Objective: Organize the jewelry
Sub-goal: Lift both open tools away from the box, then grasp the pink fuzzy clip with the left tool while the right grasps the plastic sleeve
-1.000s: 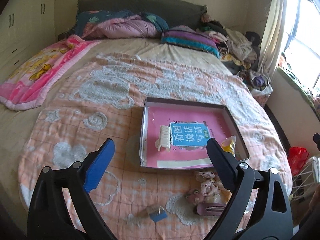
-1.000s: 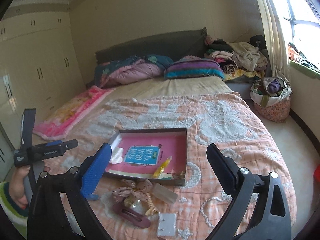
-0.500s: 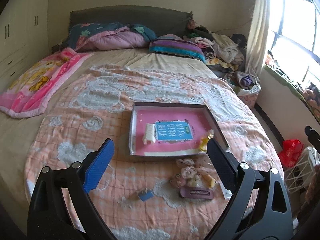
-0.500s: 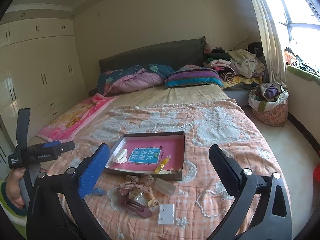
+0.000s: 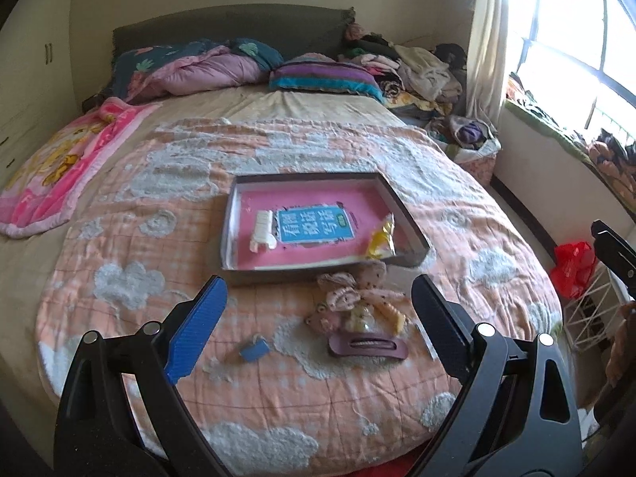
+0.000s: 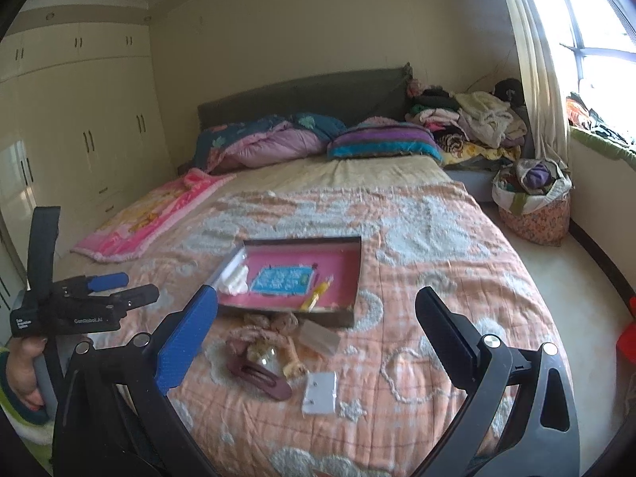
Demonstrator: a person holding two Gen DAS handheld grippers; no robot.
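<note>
On the bed [image 5: 278,405], over its peach quilt, I hold both tools above the near edge. My left hand-held gripper [image 5: 318,330] has its jaws spread wide apart with nothing between them, and my right hand-held gripper [image 6: 316,334] is just as wide and just as empty. In the right wrist view I can also see my left hand [image 6: 22,373] wrapped around the handle of its tool, off to the left of the quilt.

The shallow box [image 5: 405,214] lies in the middle of the quilt, its floor pink, with a blue printed card [image 5: 312,224] flat in the centre. A small white piece [image 5: 262,232] rests just beside the card on its left, and a yellow packet [image 5: 381,238] leans against the box's right wall.

The loose jewelry is outside the box, on the quilt just in front of its near wall: a heap of pink scrunchies [image 5: 349,298], a mauve hair clip [image 5: 367,346] lying flat in front of the heap, and a small blue piece [image 5: 253,350] apart to the left. From the right wrist view a clear little case [image 6: 318,336] sits close to the box's near corner, and a white card [image 6: 320,393] lies nearer me.
</note>
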